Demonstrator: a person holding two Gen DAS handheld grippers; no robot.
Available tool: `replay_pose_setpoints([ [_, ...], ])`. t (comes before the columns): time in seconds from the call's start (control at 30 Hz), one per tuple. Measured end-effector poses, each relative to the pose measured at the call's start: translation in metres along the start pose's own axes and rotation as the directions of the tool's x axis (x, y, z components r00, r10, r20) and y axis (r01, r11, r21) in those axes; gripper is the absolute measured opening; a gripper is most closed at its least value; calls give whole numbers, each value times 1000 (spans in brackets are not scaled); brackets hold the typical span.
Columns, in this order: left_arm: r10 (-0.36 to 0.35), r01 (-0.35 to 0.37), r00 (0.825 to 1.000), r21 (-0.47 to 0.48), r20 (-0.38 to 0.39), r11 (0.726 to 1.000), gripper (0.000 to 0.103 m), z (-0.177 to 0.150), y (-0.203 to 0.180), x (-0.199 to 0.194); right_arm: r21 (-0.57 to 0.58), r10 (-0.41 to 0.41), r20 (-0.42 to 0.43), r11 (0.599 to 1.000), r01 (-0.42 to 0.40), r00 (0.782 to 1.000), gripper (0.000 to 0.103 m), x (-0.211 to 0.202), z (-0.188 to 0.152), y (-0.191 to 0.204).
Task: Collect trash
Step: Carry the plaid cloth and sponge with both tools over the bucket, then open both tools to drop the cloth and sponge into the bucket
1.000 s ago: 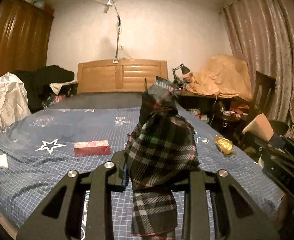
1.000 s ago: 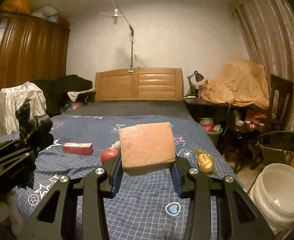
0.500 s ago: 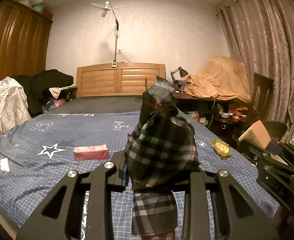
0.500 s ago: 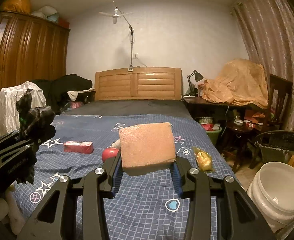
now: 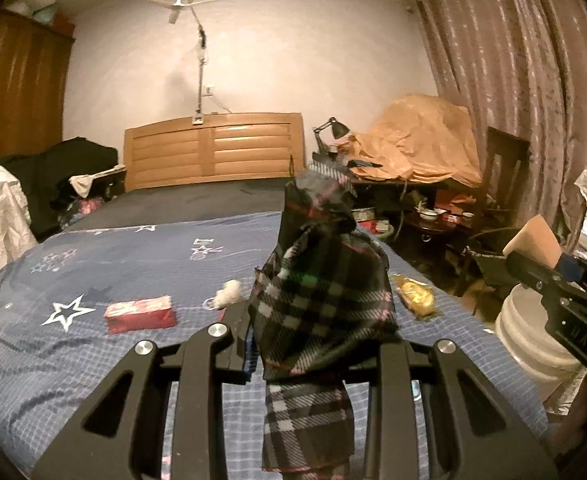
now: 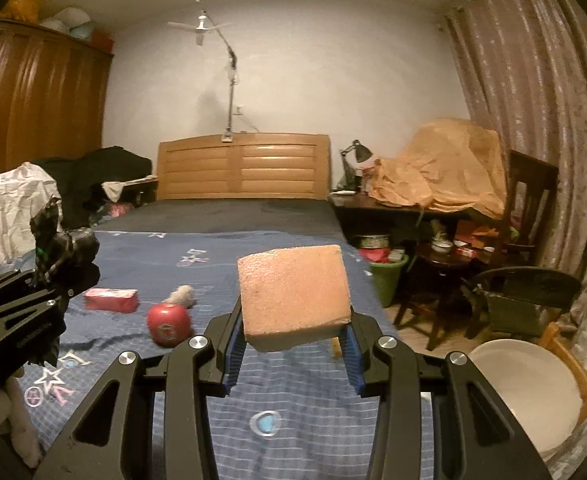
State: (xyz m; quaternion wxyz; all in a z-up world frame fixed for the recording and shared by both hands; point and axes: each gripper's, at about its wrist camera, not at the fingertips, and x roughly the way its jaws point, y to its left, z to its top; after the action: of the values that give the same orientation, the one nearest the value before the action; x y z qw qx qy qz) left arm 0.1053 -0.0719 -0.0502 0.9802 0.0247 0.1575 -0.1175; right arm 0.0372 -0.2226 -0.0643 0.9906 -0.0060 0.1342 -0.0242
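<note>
Left gripper point(image 5: 317, 356) pinches a plaid cloth point(image 5: 321, 300) between its fingers. Cloth's long axis runs upright: bunched top rises above the fingers, a flat tail hangs below them. In the right view the same cloth point(image 6: 53, 240) shows as a dark bundle sticking up from the left gripper point(image 6: 49, 280), over the bed's left edge.

Right gripper point(image 6: 291, 344) is clamped on a pink sponge point(image 6: 293, 292), a flat slab gripped by its two short sides. Broad face tilts up toward the camera; long axis runs side to side between the fingers. From the left view the sponge point(image 5: 533, 244) is seen at the far right, held over the floor beside the bed.

On the bed point(image 6: 293, 400), blue sheet with stars: a red box point(image 6: 111, 299) lying flat, long axis left to right; a red apple point(image 6: 168, 322); a pale fuzzy wad point(image 6: 181, 295) just behind the apple; a yellow packet point(image 5: 415, 294) near the right edge.

White bucket point(image 6: 521, 392) stands on the floor right of the bed, mouth up; the inside visible shows nothing in it. A green bin point(image 6: 387, 280) sits further back; contents cannot be made out.
</note>
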Motion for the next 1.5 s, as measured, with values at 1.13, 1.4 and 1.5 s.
replay_pose_setpoints([
  [1.13, -471, 538, 819, 152, -329, 829, 28, 16, -313, 113, 156, -295, -385, 913, 377, 874, 43, -5, -32, -395],
  [1.4, -458, 603, 703, 113, -545, 790, 28, -24, -357, 163, 193, -190, -519, 924, 331, 833, 43, 34, -70, -418],
  [1.5, -443, 605, 687, 117, -576, 787, 28, -34, -364, 172, 196, -171, -538, 927, 319, 826, 42, 44, -81, -414],
])
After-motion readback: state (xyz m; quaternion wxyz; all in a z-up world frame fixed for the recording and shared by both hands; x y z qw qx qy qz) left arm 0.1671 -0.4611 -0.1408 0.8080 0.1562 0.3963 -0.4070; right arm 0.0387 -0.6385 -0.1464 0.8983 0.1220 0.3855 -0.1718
